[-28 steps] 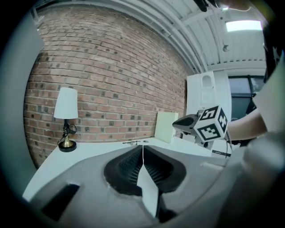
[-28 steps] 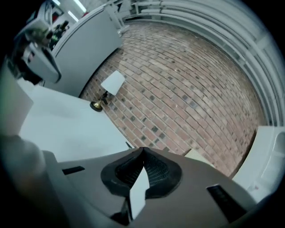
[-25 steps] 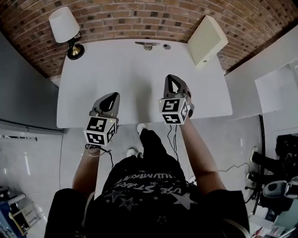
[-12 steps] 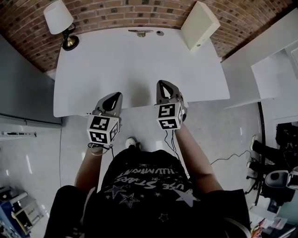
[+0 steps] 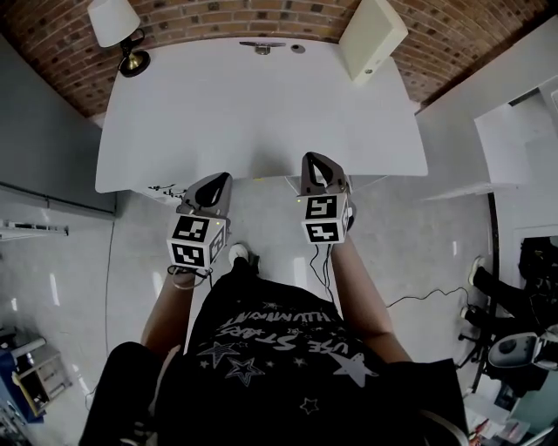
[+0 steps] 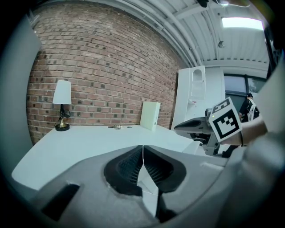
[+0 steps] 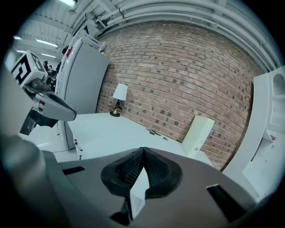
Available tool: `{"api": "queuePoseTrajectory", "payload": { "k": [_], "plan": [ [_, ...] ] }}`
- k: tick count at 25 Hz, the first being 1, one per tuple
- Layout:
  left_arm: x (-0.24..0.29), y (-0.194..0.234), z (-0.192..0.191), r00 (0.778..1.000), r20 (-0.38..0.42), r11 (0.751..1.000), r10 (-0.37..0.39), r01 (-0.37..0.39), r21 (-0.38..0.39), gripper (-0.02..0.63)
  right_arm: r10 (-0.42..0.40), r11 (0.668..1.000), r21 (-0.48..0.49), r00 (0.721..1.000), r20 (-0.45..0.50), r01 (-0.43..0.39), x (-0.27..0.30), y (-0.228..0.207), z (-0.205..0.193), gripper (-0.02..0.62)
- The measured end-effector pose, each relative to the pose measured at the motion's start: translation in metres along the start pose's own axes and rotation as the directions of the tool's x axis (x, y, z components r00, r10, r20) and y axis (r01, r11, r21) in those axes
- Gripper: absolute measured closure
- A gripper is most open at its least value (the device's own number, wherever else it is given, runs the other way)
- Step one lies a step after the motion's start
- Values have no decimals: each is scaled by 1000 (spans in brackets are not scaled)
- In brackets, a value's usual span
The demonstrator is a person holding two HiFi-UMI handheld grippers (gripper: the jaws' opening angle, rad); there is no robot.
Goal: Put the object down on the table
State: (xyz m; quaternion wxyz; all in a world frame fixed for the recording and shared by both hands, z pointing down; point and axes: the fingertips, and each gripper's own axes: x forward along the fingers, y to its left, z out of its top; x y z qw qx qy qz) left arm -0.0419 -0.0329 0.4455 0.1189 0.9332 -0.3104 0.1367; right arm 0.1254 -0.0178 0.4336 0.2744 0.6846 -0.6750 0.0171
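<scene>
Both grippers are shut with nothing between their jaws. In the head view my left gripper [image 5: 213, 182] and right gripper [image 5: 316, 162] hang side by side just off the near edge of the white table [image 5: 253, 113], over the floor. A small metal object [image 5: 261, 48] lies at the table's far edge, with a small round piece [image 5: 298, 49] beside it. The left gripper view shows its closed jaws [image 6: 143, 149], the metal object [image 6: 116, 127] far off and the right gripper [image 6: 196, 126] at the right. The right gripper view shows its closed jaws [image 7: 142, 153] and the left gripper [image 7: 55, 109].
A lamp with a white shade [image 5: 118, 26] stands at the table's far left corner. A cream box [image 5: 370, 37] stands upright at the far right corner. A brick wall runs behind the table. Grey cabinets [image 5: 44, 174] flank the left, and cables [image 5: 418, 296] lie on the floor.
Both grippers have drawn back from over the table's front part to just off its near edge. They stay shut and empty.
</scene>
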Motion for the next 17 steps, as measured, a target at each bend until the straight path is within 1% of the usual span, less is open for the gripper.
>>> {"api": "queuePoseTrajectory", "payload": {
  "k": [4,7,11,17],
  "plan": [
    [-5,-33,-4,1000,4,1000,3,-3,5,584,-19,1000,-20,1000,8,19,-30,-13,-14,594],
    [-9,-56,0,1000,24,1000,7,-8,16,584,-23,999,-29,1000,15,24,-49,-20,-25,594],
    [-19,-88,-3,999,36,999,8,-9,33,584,-11,1000,-5,1000,28,11,-76,-24,-42,594],
    [-51,-138,-20,1000,11,1000,16,-16,20,584,7,999,37,1000,11,-8,-138,-29,-72,594]
  ]
}}
